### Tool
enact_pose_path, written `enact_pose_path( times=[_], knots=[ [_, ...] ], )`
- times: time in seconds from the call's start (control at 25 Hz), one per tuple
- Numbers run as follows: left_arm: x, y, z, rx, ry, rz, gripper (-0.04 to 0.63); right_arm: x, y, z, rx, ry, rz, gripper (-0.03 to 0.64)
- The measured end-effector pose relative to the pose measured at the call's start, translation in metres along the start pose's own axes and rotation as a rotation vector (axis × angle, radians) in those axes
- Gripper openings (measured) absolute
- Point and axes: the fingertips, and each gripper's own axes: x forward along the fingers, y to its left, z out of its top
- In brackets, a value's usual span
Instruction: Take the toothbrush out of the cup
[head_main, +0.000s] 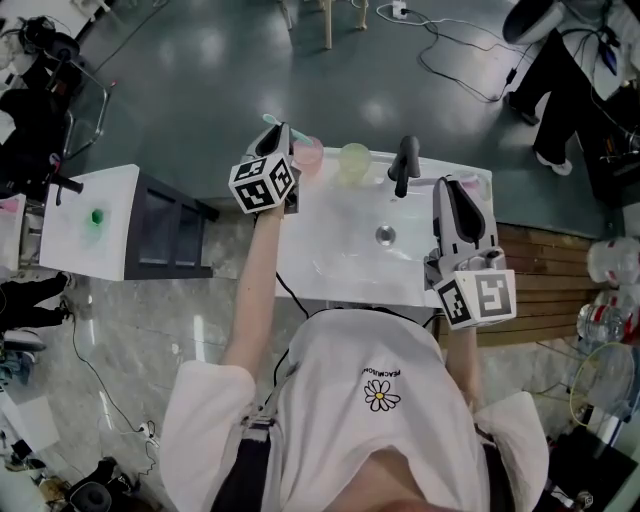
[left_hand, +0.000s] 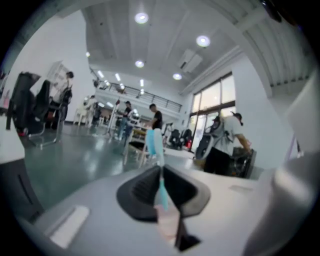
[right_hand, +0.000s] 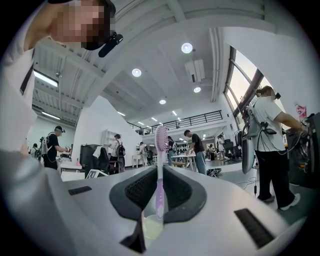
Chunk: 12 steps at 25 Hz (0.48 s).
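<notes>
Your left claw (left_hand: 161, 186) is pinched narrow on the blue toothbrush (left_hand: 155, 144), whose head stands up above the jaws. The pink cup (left_hand: 168, 224) sits right beneath it, at the far left of the white counter (head_main: 330, 280). I cannot tell whether the brush's lower end is clear of that cup. Your right claw (right_hand: 159, 192) is closed on a purple toothbrush (right_hand: 161, 142), held upright over the counter's right side, right of the black tap (head_main: 404, 163). A yellow-green cup (head_main: 354, 160) stands between the pink cup and the tap.
</notes>
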Motion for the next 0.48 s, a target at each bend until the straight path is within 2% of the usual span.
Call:
enact_pose_path(
  times=[0.24, 0.48],
  knots=[
    [-0.030, -0.052, 0.094, 0.291, -0.142, -0.054, 0.028, 0.016, 0.010, 0.009, -0.008, -0.044, 0.040, 0.035],
    [-0.087, -0.108, 0.154, 0.415, -0.305, -0.055, 0.028, 0.024, 0.013, 0.015, -0.008, -0.084, 0.055, 0.035]
  ],
)
